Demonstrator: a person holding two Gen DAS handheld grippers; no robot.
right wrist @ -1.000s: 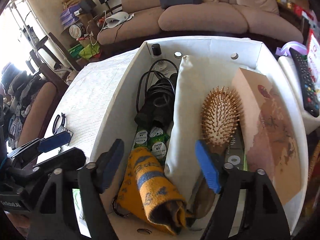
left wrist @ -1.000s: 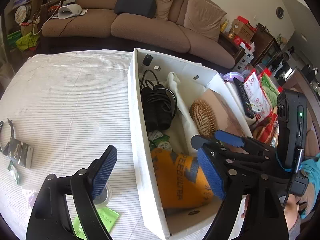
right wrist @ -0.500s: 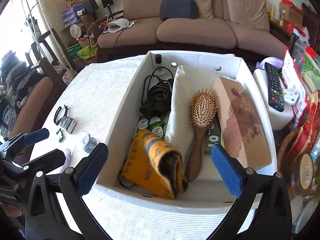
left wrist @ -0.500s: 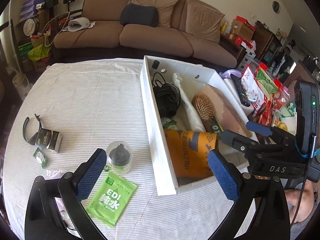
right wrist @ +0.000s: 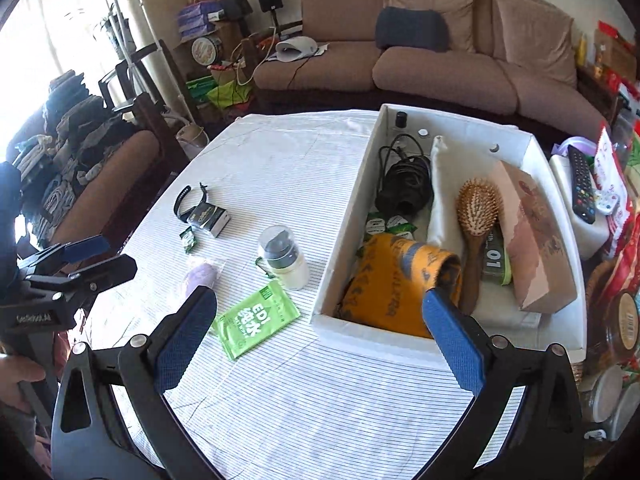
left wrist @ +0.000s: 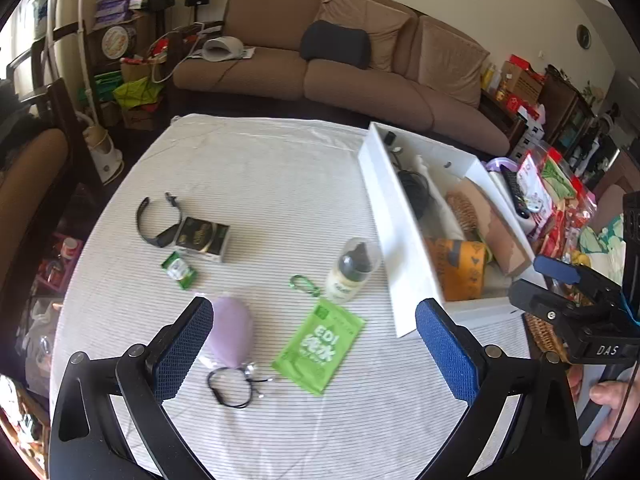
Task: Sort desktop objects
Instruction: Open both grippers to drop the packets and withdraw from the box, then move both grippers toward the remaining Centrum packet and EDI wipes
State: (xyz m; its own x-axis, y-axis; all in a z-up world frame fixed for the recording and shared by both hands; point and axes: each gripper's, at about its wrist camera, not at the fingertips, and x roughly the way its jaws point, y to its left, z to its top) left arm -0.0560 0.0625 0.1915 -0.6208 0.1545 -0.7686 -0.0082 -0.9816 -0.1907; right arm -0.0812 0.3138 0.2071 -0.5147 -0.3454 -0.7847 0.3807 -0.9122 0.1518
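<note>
A white box [left wrist: 404, 236] [right wrist: 340, 224] stands at the table's right, holding an orange cloth [right wrist: 396, 280], a hairbrush [right wrist: 478, 216], a black cable [right wrist: 406, 184] and a brown carton [right wrist: 532, 232]. Loose on the striped cloth lie a green sachet [left wrist: 318, 344] [right wrist: 256, 318], a clear-capped bottle [left wrist: 352, 268] [right wrist: 284, 256], a purple pouch [left wrist: 232, 330], a black cord [left wrist: 234, 386], a green clip [left wrist: 304, 284], a dark small box [left wrist: 204, 238], a black band [left wrist: 154, 220] and a small green packet [left wrist: 179, 270]. My left gripper [left wrist: 314, 346] and right gripper [right wrist: 318, 334] are open and empty above the table.
A brown sofa [left wrist: 340, 76] stands behind the table. Snack bags and a remote [right wrist: 582, 188] crowd the right side. A chair with clothes [right wrist: 76, 156] is at the left. The table's near edge runs below both grippers.
Both grippers have drawn back and up from the box, and their jaws have opened wider. The loose items on the cloth have come into view.
</note>
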